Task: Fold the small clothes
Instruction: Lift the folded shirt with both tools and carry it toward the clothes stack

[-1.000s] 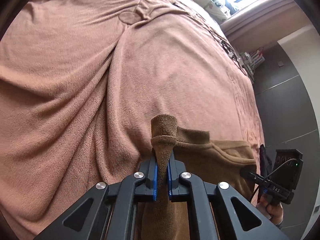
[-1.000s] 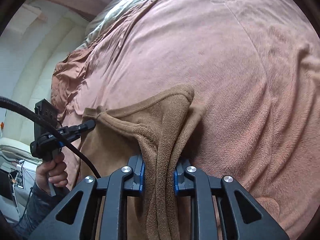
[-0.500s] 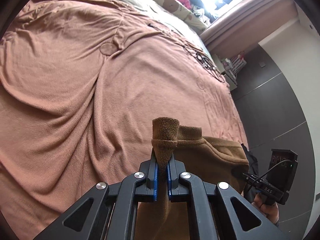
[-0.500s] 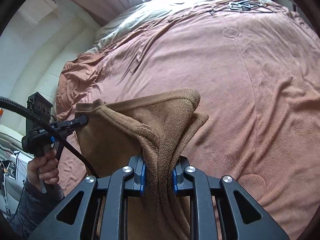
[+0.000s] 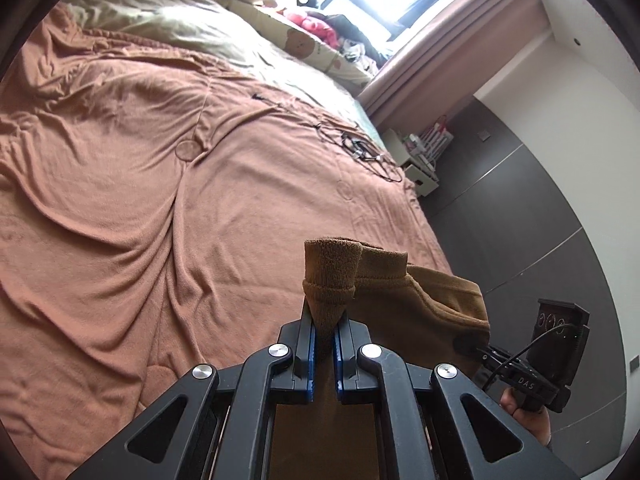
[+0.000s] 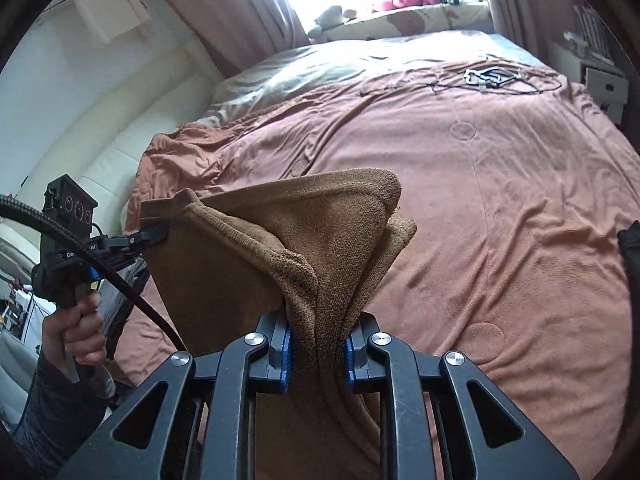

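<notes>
A small brown fleece garment (image 5: 404, 300) hangs stretched between both grippers, lifted above the bed. My left gripper (image 5: 325, 340) is shut on one bunched corner of it, whose tip sticks up past the fingers. My right gripper (image 6: 318, 344) is shut on a thicker gathered fold of the brown garment (image 6: 280, 248). In the right wrist view the left gripper (image 6: 154, 234) pinches the far corner, held by a hand (image 6: 72, 332). In the left wrist view the right gripper (image 5: 472, 348) bites the cloth's opposite end. The garment's lower part drops out of sight below both cameras.
A wrinkled pink-brown blanket (image 5: 160, 184) covers the bed beneath. Cables and small metal items (image 6: 488, 76) lie near its far right side. Pillows and soft toys (image 5: 304, 36) sit by the bright window. A white bedside unit (image 5: 420, 164) and dark wall panels stand to the right.
Both grippers have risen and tilted up with the garment still held, so more of the bed, pillows and window now show. The garment hangs higher and more spread.
</notes>
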